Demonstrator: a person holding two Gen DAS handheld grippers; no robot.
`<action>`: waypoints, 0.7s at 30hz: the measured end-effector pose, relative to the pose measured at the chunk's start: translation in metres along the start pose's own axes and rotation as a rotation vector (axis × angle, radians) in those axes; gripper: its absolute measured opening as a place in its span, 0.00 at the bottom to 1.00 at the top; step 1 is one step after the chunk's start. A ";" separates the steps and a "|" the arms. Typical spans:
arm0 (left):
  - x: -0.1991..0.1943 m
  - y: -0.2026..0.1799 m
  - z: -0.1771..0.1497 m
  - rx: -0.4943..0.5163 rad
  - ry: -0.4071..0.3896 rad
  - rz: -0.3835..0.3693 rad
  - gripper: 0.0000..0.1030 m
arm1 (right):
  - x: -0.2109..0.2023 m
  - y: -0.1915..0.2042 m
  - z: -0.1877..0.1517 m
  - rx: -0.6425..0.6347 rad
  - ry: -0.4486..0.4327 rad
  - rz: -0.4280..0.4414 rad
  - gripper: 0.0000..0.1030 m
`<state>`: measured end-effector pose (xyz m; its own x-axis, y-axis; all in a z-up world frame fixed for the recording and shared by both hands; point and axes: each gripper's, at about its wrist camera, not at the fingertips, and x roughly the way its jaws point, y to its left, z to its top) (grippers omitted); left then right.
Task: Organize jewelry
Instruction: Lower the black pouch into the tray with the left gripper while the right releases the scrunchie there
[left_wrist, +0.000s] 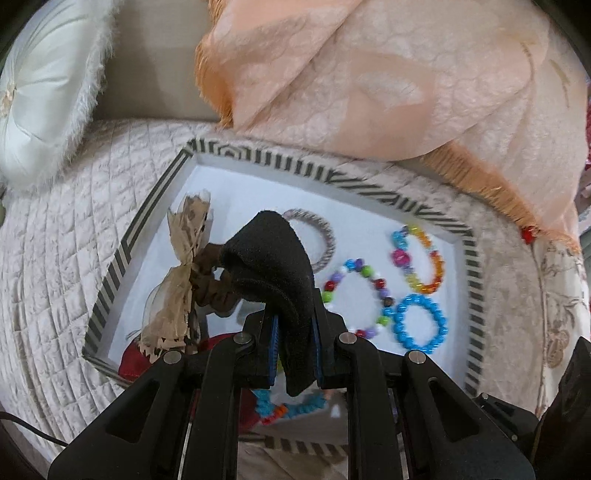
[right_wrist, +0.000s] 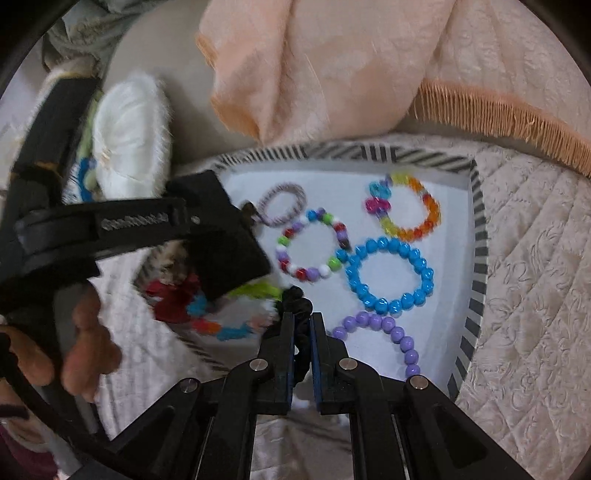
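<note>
From the left wrist, we see our left gripper (left_wrist: 293, 332) clamped on a folded black fabric band (left_wrist: 271, 266), held above the white tray with the black-and-white striped rim (left_wrist: 122, 254). At ten o'clock of it hangs a brown scrunchie with a sheer bow (left_wrist: 184, 273); at three o'clock lie a multicoloured bead bracelet (left_wrist: 354, 295) and a blue bead bracelet (left_wrist: 419, 321).

From the right wrist, our right gripper (right_wrist: 303, 332) is pinched tight on a black scrunchie (right_wrist: 297, 302). A purple bead bracelet (right_wrist: 388, 332) lies at two o'clock. Embossed lettering on the other gripper's arm (right_wrist: 133, 223) is too blurred to read.
</note>
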<state>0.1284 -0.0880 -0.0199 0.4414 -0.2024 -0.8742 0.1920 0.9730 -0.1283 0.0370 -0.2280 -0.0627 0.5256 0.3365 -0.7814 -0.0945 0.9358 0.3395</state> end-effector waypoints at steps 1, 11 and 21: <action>0.003 0.001 0.000 0.000 0.004 0.005 0.13 | 0.002 0.001 -0.001 -0.010 0.001 -0.004 0.06; 0.007 0.006 -0.002 -0.006 -0.009 0.007 0.46 | -0.014 -0.006 -0.008 -0.026 -0.063 -0.095 0.38; -0.026 -0.002 -0.022 0.066 -0.087 0.055 0.47 | -0.044 -0.005 -0.016 0.009 -0.116 -0.152 0.38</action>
<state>0.0966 -0.0821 -0.0070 0.5263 -0.1608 -0.8350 0.2214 0.9740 -0.0479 0.0008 -0.2457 -0.0389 0.6273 0.1760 -0.7586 0.0012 0.9739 0.2270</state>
